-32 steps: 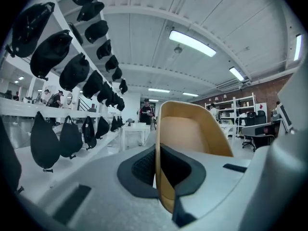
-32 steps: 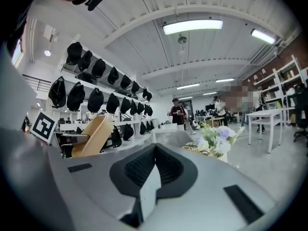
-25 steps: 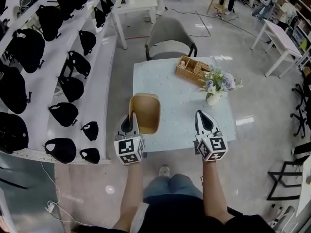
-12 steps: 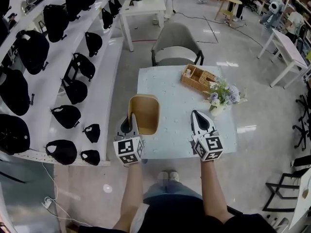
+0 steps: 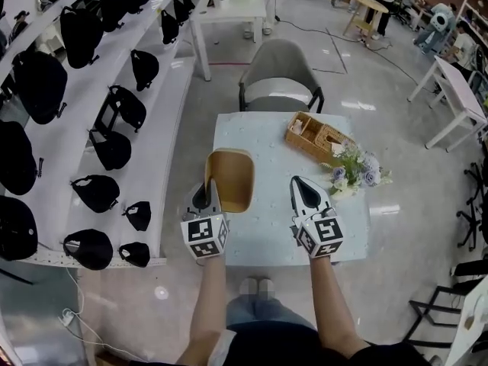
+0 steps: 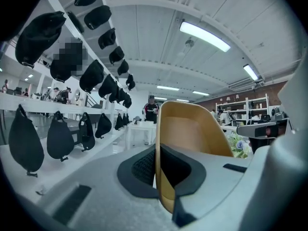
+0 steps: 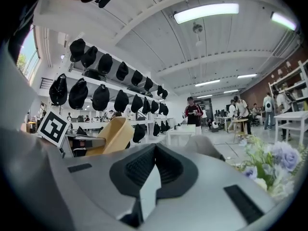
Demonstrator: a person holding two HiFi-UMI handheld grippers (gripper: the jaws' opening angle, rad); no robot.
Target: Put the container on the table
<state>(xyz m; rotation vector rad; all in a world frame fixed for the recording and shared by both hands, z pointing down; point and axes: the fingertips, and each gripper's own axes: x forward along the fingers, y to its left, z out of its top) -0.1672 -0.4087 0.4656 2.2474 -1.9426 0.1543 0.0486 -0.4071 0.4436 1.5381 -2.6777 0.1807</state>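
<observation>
You are in the carry step. Your left tool (image 5: 206, 195) is clamped on the near wall of the tan container (image 5: 230, 175), pads closed over its rim. The container hangs upright at the near-left corner of the bench (image 5: 267, 139) and, as far as I can judge, is not yet set down. Your right tool (image 5: 303, 192) is closed with nothing between its jaws, held over the near edge of the bench, apart from the container. The next move calls for bringing the container fully over bare bench top and lowering it until its base sits flat. Only then let the left tool open, since an early release could tip it off the left edge. The bench is pale and square, with a wicker basket (image 5: 314, 136) and a vase of flowers (image 5: 352, 171) toward its far-right side, which leaves the near-left part free. A grey chair (image 5: 279, 65) stands at the far side, and white shelves (image 5: 166, 105) of black caps (image 5: 95, 191) run along your left.
</observation>
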